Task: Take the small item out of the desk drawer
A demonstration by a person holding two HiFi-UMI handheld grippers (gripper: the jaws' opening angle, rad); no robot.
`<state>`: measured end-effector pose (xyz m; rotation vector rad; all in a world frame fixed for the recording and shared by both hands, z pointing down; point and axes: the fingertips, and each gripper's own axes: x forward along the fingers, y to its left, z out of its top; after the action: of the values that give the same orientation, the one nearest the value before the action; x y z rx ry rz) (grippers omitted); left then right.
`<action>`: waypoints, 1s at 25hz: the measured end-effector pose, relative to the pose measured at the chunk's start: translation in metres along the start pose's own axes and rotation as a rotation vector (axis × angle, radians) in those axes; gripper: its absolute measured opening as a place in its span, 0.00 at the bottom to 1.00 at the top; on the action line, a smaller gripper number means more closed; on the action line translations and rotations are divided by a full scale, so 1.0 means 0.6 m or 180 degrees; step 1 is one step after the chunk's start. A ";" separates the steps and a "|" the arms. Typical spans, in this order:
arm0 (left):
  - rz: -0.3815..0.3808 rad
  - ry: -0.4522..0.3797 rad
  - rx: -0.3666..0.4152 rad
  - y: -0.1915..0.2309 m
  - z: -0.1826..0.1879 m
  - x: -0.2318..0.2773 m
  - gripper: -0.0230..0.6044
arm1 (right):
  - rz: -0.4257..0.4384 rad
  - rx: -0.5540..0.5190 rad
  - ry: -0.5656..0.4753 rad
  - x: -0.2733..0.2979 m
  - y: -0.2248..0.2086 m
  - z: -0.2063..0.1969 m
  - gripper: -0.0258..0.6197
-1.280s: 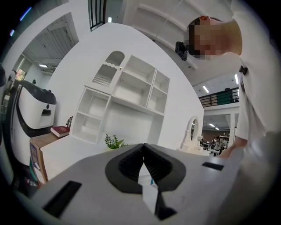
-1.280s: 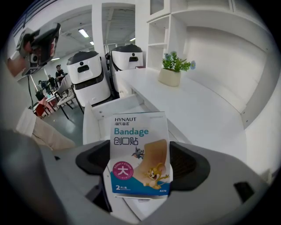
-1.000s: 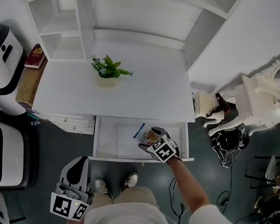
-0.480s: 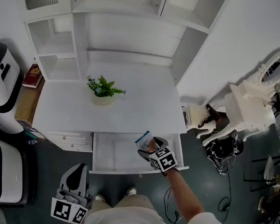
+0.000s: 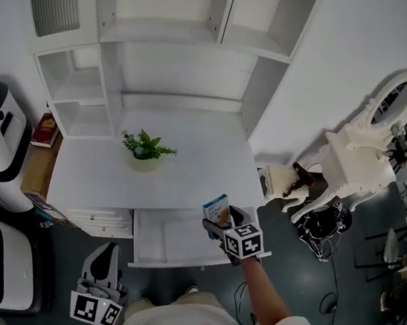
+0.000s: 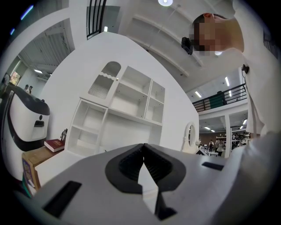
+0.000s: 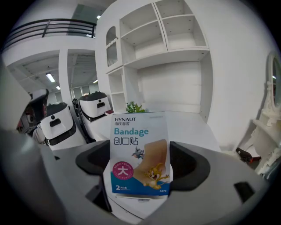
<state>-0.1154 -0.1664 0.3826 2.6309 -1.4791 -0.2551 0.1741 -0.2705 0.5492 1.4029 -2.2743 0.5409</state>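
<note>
Right gripper view: bandage pack (image 7: 139, 154) upright btwn jaws of my right tool (image 7: 139, 169), clamped on both sides, print facing cam. Head view: pack held over right part of the open drawer (image 5: 154, 236), just at front edge of counter (image 5: 190, 171). Potted plant (image 5: 144, 150) mid-counter, well apart. My left tool (image 6: 143, 163) low at my side, jaws closed together, empty.

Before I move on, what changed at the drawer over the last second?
The right gripper, shut on the bandage packet, lifted it up from the open drawer and tipped it more upright. The left gripper stayed low, shut and empty; the drawer stayed open, the plant in place.
</note>
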 end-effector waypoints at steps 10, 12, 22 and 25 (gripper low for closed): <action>0.0109 -0.0213 0.0100 0.021 0.051 0.031 0.06 | -0.0099 0.0083 -0.0622 -0.061 -0.026 0.121 0.71; 0.0134 -0.0253 0.0124 0.027 0.061 0.036 0.06 | -0.0111 0.0111 -0.0744 -0.074 -0.030 0.144 0.71; 0.0351 -0.0365 0.0237 0.066 0.099 0.033 0.06 | -0.0215 0.0173 -0.1174 -0.142 -0.043 0.207 0.71; 0.0422 -0.0386 0.0249 0.080 0.106 0.027 0.06 | -0.0236 0.0165 -0.1250 -0.165 -0.034 0.211 0.71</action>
<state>-0.1599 -0.2059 0.3276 2.6039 -1.7274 -0.3568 0.2148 -0.2721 0.3926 1.7391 -2.5064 0.3236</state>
